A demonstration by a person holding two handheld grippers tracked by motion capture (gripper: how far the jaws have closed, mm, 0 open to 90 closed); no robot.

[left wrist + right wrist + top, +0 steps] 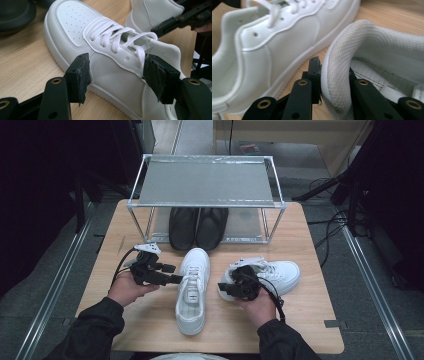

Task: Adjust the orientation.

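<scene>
Two white sneakers lie on the wooden table point(310, 315). The left sneaker point(192, 292) point(75, 27) points away from me, laces up. My left gripper point(173, 273) point(120, 75) is open at its side, with black pads point(80, 77) spread on either side of the lace area and collar, not pressing. The right sneaker point(280, 272) point(387, 52) points to the right. My right gripper point(226, 289) point(333, 72) is shut on its heel collar, one jaw outside and one inside the shoe. The left sneaker point(262, 50) lies just beyond it.
A metal-framed rack with a grey top shelf point(205, 182) stands at the table's far side. A pair of black shoes point(197, 227) sits on its lower level. Cables trail on the floor at right point(330, 227).
</scene>
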